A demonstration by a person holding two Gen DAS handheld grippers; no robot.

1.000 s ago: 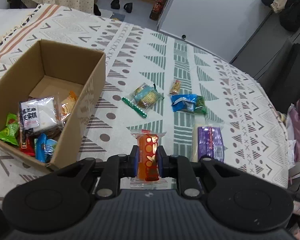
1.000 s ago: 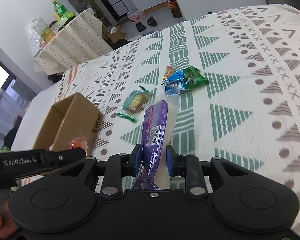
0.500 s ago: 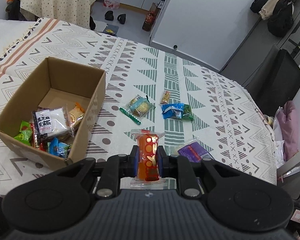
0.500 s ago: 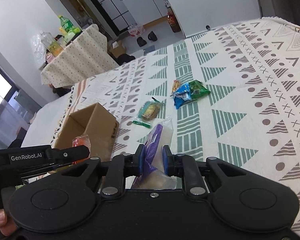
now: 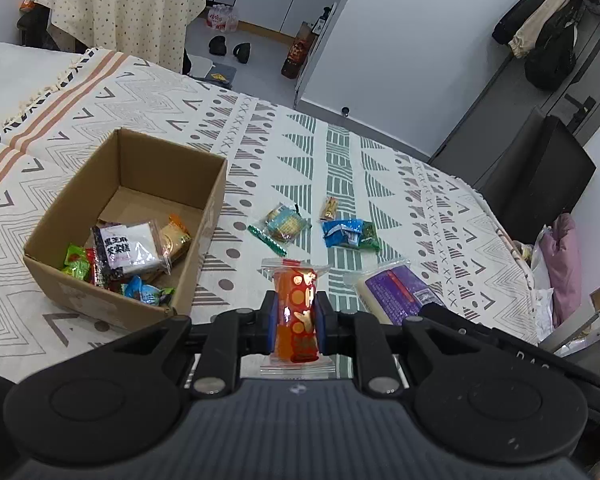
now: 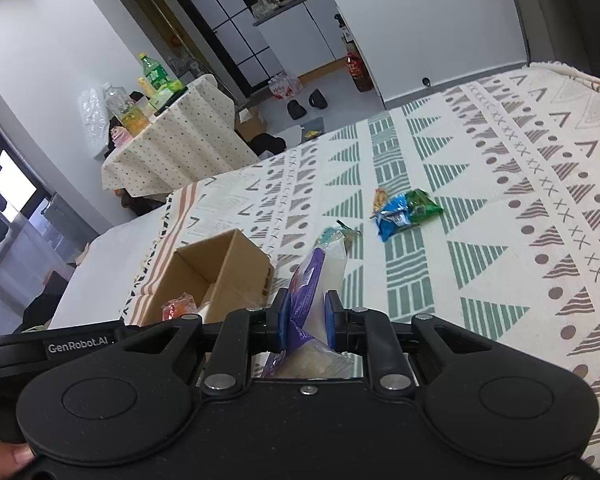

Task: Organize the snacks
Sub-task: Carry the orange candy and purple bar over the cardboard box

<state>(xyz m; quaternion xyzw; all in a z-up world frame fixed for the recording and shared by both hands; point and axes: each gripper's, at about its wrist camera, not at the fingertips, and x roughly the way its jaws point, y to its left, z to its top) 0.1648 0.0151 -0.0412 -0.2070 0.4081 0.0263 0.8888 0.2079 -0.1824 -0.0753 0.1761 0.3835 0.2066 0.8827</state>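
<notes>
Left wrist view: left gripper [image 5: 295, 316] is pinching an orange snack packet [image 5: 296, 309], held up just right of the cardboard box [image 5: 140, 168], which already has snacks inside.

Right wrist view: right gripper [image 6: 307, 318] is clamped on a purple snack pack [image 6: 314, 288], also right of the cardboard box [image 6: 236, 264]. A blue wrapper [image 6: 394, 216] lies farther right on the patterned cloth [image 6: 500, 240].

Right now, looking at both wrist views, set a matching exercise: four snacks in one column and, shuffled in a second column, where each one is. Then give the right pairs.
Things:
1. orange packet
2. purple packet
3. white packet with black label
4. blue packet

Places:
A. lying on the patterned cloth
B. in the left gripper
C. inside the cardboard box
D. in the right gripper

Pairs: 1-B, 2-D, 3-C, 4-A
</notes>
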